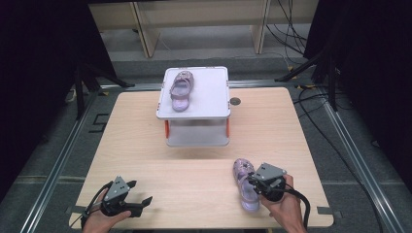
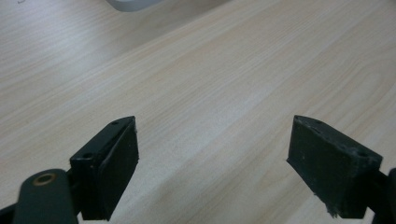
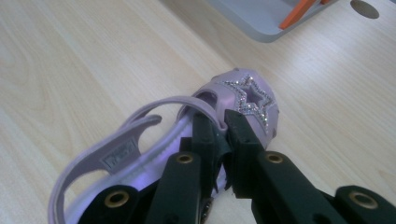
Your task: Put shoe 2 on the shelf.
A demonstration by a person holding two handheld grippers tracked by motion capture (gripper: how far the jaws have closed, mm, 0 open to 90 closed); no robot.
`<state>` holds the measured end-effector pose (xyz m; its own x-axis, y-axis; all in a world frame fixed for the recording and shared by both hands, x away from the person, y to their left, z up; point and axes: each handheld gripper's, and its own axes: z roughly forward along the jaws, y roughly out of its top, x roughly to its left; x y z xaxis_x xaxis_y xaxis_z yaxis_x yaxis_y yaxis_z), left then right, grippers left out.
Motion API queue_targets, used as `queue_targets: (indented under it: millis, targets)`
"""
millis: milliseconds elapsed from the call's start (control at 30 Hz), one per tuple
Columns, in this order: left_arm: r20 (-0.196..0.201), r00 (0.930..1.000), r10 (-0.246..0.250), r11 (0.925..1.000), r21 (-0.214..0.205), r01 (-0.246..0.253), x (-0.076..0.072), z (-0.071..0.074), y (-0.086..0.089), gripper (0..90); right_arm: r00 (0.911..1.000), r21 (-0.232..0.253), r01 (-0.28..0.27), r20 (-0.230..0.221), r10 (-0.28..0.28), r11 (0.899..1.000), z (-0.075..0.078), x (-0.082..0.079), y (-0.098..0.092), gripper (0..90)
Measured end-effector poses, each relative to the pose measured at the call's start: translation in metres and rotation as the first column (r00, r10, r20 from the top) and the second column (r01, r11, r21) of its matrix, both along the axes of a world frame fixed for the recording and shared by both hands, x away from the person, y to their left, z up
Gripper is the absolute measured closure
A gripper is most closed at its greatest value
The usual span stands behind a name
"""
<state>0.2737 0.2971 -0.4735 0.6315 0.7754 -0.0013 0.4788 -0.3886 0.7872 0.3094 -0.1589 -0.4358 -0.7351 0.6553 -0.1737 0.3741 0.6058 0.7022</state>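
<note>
A purple sandal (image 1: 244,193) with a glittery star on its toe (image 3: 252,95) lies on the wooden table (image 1: 194,179) near the front right. My right gripper (image 1: 250,180) is shut on it, and in the right gripper view (image 3: 219,126) the two black jaws pinch the edge of the upper just behind the star. A matching purple sandal (image 1: 180,90) rests on the top of a white two-level rack (image 1: 209,92) at the back centre. My left gripper (image 1: 140,191) is open at the front left with only bare wood between its jaws (image 2: 212,154).
The rack has orange posts (image 1: 166,128) and a lower shelf (image 3: 261,18). A dark round hole (image 1: 235,101) sits in the table to the right of the rack. A metal frame (image 1: 63,160) and cables surround the table.
</note>
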Motion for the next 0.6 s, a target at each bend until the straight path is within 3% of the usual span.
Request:
queue_targets:
  millis: [100,133,233,333,367,433,600]
  targets:
    - [0.002,1.0000,0.004,0.9996,-0.027,-0.004,-0.001,-0.001,-0.002,15.8,1.0000,-0.002,0.002,-0.003,-0.002,1.000,0.001,0.002,0.001,84.4]
    - [0.001,1.0000,-0.005,1.0000,0.003,0.005,-0.001,-0.001,-0.001,15.8,1.0000,-0.012,0.004,0.008,-0.004,1.000,0.003,0.002,0.001,84.5]
    - [-0.005,1.0000,-0.002,1.0000,-0.005,0.002,-0.002,-0.002,-0.001,15.8,1.0000,-0.009,0.001,0.006,0.000,1.000,0.006,0.005,0.000,84.8]
    - [0.001,1.0000,0.008,0.9999,-0.015,-0.008,-0.001,-0.001,0.002,15.8,1.0000,0.043,0.009,0.000,-0.009,0.999,0.013,0.007,-0.001,84.9]
    - [0.003,0.9998,0.020,0.9990,-0.040,-0.020,-0.002,-0.001,0.002,15.8,0.9999,0.049,0.012,-0.002,-0.012,0.999,0.016,0.007,0.000,84.9]
    - [-0.001,0.9999,0.015,0.9998,-0.016,-0.015,-0.001,-0.001,0.003,15.8,1.0000,0.053,0.008,0.000,-0.008,0.999,0.019,0.008,0.000,84.9]
    - [-0.005,0.9999,0.011,0.9998,-0.017,-0.011,-0.001,-0.001,0.003,15.8,0.9999,0.072,0.004,-0.012,-0.003,0.997,0.025,0.013,0.002,84.9]
